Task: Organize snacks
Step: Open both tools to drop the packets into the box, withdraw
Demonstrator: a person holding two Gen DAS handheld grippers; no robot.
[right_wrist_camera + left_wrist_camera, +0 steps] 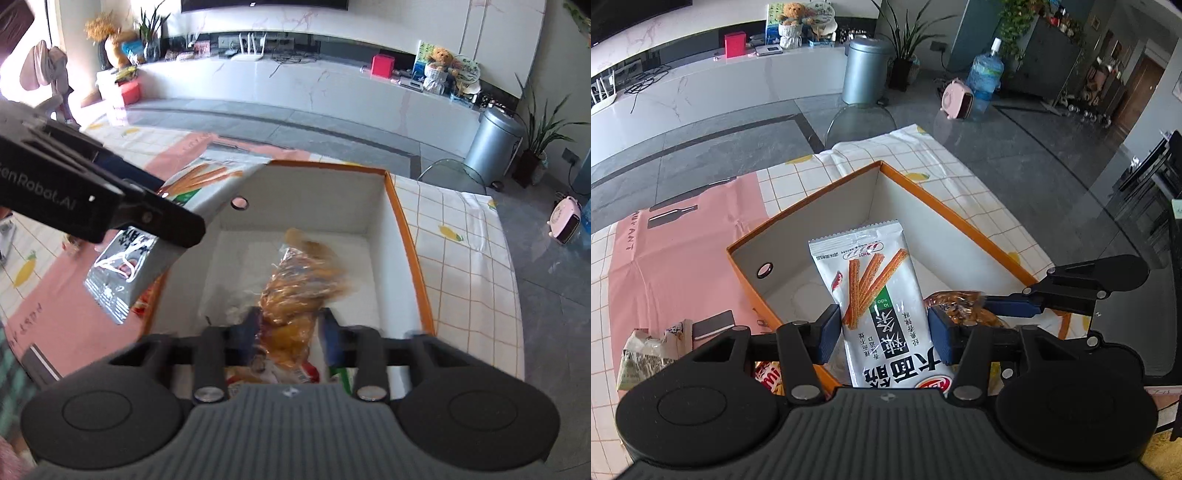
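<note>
Over the orange box [960,218] | left gripper [884,330] clamped on white spicy-strip packet [879,295], held above the box interior | right gripper [290,334] pinching clear bag of golden snacks [306,280], blurred, over box floor | beyond: checked tablecloth [465,266], pink mat [676,236]

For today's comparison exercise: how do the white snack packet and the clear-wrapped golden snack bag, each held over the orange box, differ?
The white snack packet is opaque, flat and printed with orange sticks; the golden snack bag is see-through and crumpled. The packet is long and smooth; the bag is lumpy. The left tool grips the packet, the right tool the bag. Both hang above the orange box.
</note>
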